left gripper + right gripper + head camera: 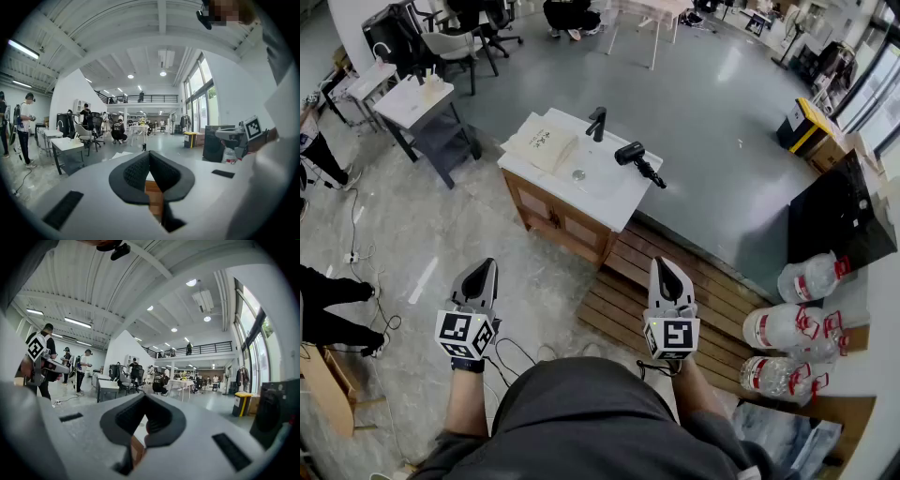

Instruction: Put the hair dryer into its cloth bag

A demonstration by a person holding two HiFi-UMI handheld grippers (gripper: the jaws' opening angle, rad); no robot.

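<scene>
The black hair dryer [636, 157] lies on the right end of a white vanity top [609, 192], its cord trailing over the edge. A cream cloth bag [542, 141] lies flat on the left end of the same top, beside the basin and the black faucet [597, 123]. My left gripper [479, 275] and right gripper [667, 272] hang in the air well short of the vanity, both shut and empty. The left gripper view shows its jaws [150, 158] closed together with the wooden cabinet behind them. In the right gripper view the jaws [145, 405] are likewise closed on nothing.
A slatted wooden platform [623, 300] lies on the floor right of the wooden cabinet [562, 220]. Several large water bottles [792, 328] and a black panel [834, 220] stand at the right. At the back left are a white table [412, 101] and chairs; cables [356, 248] trail at left.
</scene>
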